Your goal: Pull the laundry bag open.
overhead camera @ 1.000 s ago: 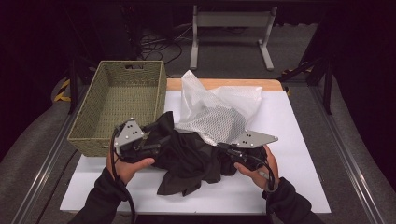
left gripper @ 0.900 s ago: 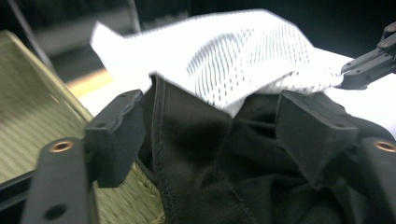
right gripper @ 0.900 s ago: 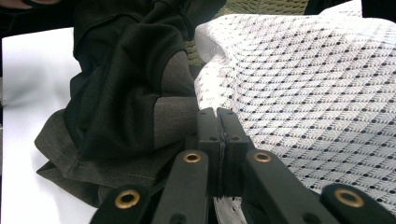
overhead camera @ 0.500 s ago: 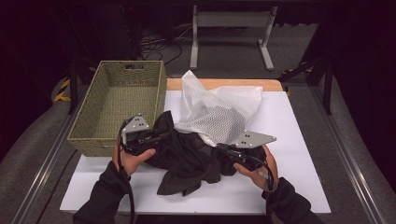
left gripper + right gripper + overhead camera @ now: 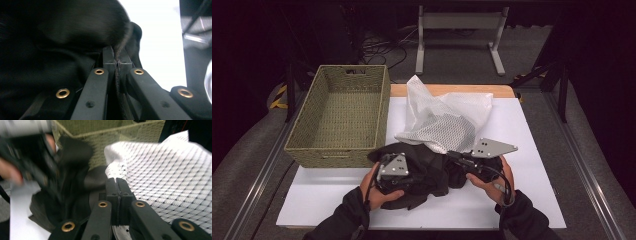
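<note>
Person: dark long sleeves [image 5: 343,220] are worn on both arms. Left gripper [image 5: 116,60]: black body, grey three-cornered plate [image 5: 394,166] dotted with holes, black cable. Right gripper [image 5: 116,185]: same build, larger grey plate [image 5: 492,147]. Black jaw arms are fitted with brass eyelets [image 5: 99,71].

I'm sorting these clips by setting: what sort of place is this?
Probably a lab or recording workspace, not a home: a white board laid over a table as a work surface, loose cables and a metal stand on the grey floor behind, and dark surroundings.
</note>
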`<state>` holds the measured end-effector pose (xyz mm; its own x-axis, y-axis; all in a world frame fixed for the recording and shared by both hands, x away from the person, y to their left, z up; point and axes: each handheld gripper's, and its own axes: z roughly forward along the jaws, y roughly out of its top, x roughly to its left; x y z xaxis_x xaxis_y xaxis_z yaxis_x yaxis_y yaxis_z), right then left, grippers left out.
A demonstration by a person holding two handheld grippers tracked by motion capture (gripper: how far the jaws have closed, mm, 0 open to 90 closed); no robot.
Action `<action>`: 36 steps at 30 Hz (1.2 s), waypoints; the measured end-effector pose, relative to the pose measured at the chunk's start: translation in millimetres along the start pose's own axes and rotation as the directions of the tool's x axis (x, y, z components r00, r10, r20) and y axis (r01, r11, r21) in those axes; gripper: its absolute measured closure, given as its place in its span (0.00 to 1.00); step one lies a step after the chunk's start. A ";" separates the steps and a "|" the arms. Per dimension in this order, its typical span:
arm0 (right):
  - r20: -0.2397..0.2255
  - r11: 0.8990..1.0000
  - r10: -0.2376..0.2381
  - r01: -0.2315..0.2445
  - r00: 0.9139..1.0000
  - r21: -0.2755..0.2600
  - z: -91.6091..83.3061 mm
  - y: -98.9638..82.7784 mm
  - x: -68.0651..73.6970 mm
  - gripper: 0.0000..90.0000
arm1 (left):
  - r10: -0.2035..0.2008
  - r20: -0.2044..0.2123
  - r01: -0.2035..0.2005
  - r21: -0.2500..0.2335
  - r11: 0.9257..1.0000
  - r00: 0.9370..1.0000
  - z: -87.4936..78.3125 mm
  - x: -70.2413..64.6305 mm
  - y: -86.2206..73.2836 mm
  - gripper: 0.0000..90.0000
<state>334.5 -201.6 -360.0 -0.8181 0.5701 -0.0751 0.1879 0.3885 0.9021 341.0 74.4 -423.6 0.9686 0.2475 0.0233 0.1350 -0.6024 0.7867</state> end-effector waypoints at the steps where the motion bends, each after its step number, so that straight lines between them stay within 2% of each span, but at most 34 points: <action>1: -0.001 1.000 0.007 -0.007 1.000 -0.012 -2.8 1.1 -0.1 1.00 | 0.007 0.008 -0.007 0.011 1.000 1.000 7.2 -1.2 -1.7 0.98; 2: -0.002 1.000 0.005 -0.005 1.000 -0.020 -4.3 2.0 0.5 1.00 | 0.003 0.012 -0.003 0.026 1.000 1.000 13.1 -1.9 -3.5 0.98; 3: -0.002 1.000 0.004 -0.004 1.000 -0.024 -5.1 2.7 1.4 1.00 | 0.014 -0.007 -0.014 0.047 0.999 1.000 18.3 -2.6 -5.0 0.98; 5: -0.007 1.000 0.003 -0.003 1.000 -0.026 -5.3 3.2 2.5 1.00 | 0.012 -0.012 -0.011 0.048 0.999 1.000 22.6 -2.7 -6.2 0.98; 8: -0.004 1.000 -0.009 0.009 1.000 -0.013 -2.8 2.7 5.0 1.00 | 0.020 -0.031 -0.019 0.045 0.999 0.999 19.6 -5.9 -3.0 0.98; 12: 0.004 1.000 -0.003 0.003 1.000 0.004 0.2 -0.6 3.2 1.00 | 0.051 -0.072 -0.049 0.035 0.998 0.996 -3.4 -19.6 0.1 0.92; 13: 0.006 1.000 -0.005 0.005 1.000 0.006 0.8 -1.0 2.7 1.00 | 0.047 -0.088 -0.044 0.035 0.998 0.995 -13.1 -24.7 -0.5 0.88; 15: 0.009 1.000 -0.004 0.004 1.000 0.009 1.4 -1.6 1.9 1.00 | 0.037 -0.093 -0.035 0.017 0.999 0.995 -26.1 -31.8 -3.7 0.82; 18: 0.012 1.000 -0.004 0.004 1.000 0.009 1.4 -1.4 1.8 1.00 | 0.046 -0.105 -0.045 0.004 0.999 0.993 -45.1 -43.9 -9.3 0.74; 21: 0.014 1.000 -0.003 0.002 1.000 0.013 1.7 -1.1 2.6 1.00 | 0.049 -0.101 -0.055 -0.051 0.997 0.994 -69.6 -52.8 -8.6 0.70; 23: 0.015 1.000 -0.004 0.004 1.000 0.012 1.9 -0.6 3.1 1.00 | 0.056 -0.113 -0.066 -0.092 0.994 0.992 -84.4 -55.9 -3.4 0.64; 24: 0.015 1.000 -0.004 0.004 1.000 0.014 1.9 -0.5 3.4 1.00 | 0.056 -0.113 -0.066 -0.092 0.994 0.992 -84.4 -55.9 -3.4 0.62; 25: 0.015 1.000 -0.004 0.004 1.000 0.015 2.0 -0.4 3.6 1.00 | 0.065 -0.108 -0.079 -0.126 0.989 0.992 -96.4 -57.7 2.9 0.59; 26: 0.015 1.000 -0.004 0.004 1.000 0.015 2.0 -0.4 3.6 1.00 | 0.065 -0.108 -0.079 -0.126 0.989 0.992 -96.4 -57.7 2.9 0.55; 27: 0.014 1.000 -0.004 0.004 1.000 0.016 2.3 -0.6 3.8 1.00 | 0.052 -0.119 -0.073 -0.175 0.982 0.991 -106.9 -59.5 7.6 0.52; 28: 0.014 1.000 -0.004 0.004 1.000 0.016 2.3 -0.6 3.8 1.00 | 0.052 -0.119 -0.073 -0.175 0.982 0.991 -106.9 -59.5 7.6 0.49; 29: 0.013 1.000 -0.005 0.005 1.000 0.015 2.6 -0.7 3.6 1.00 | 0.042 -0.152 -0.072 -0.198 0.977 0.988 -112.6 -59.0 11.3 0.49; 31: 0.010 1.000 0.000 0.000 1.000 0.019 3.2 -1.2 3.4 1.00 | 0.016 -0.202 -0.062 -0.220 0.974 0.979 -115.0 -55.1 16.2 0.40; 33: 0.010 1.000 0.001 -0.001 1.000 0.020 4.2 -1.5 3.3 1.00 | -0.011 -0.200 -0.036 -0.231 0.972 0.980 -109.9 -45.2 19.8 0.33; 34: 0.009 1.000 -0.002 0.001 1.000 0.019 4.6 -1.5 3.6 1.00 | -0.004 -0.201 -0.039 -0.208 0.977 0.980 -103.0 -38.3 20.7 0.30; 35: 0.009 1.000 -0.002 0.002 1.000 0.021 5.0 -1.4 4.3 1.00 | 0.006 -0.227 -0.038 -0.138 0.990 0.974 -86.8 -27.0 19.2 0.28; 36: 0.009 1.000 -0.002 0.002 1.000 0.021 5.0 -1.4 4.3 1.00 | 0.006 -0.227 -0.038 -0.138 0.990 0.974 -86.8 -27.0 19.2 0.23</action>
<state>333.4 -196.1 -363.8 -0.8137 0.5757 -0.0810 0.1973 0.4046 0.8929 299.3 122.1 -355.6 0.8969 0.4094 0.1673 0.0676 -0.5007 0.8630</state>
